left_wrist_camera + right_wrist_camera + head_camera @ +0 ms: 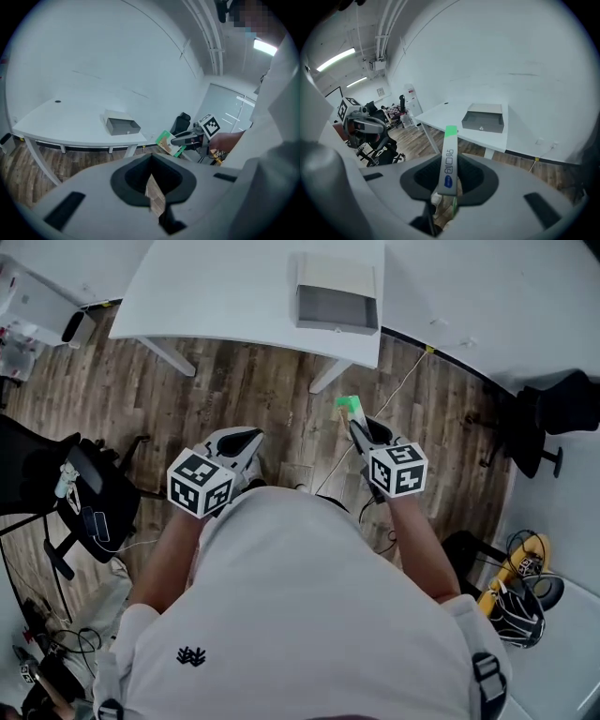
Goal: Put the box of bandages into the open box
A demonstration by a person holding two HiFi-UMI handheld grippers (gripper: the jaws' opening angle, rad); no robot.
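The open grey box [336, 306] sits on the white table [234, 287] ahead of me; it also shows in the left gripper view [123, 125] and the right gripper view [483, 122]. My right gripper [361, 430] is shut on the box of bandages [349, 408], a thin green and white carton that sticks out past the jaws [449, 159]. It hangs over the wooden floor, short of the table. The left gripper view shows that carton [165, 142] side-on. My left gripper [246, 444] is level with it to the left, jaws together with nothing in them.
A black office chair [56, 484] stands to my left and another [562, 409] to the right. Bags and a helmet [516, 596] lie on the floor at the right. A cable [394, 395] runs across the floor below the table edge.
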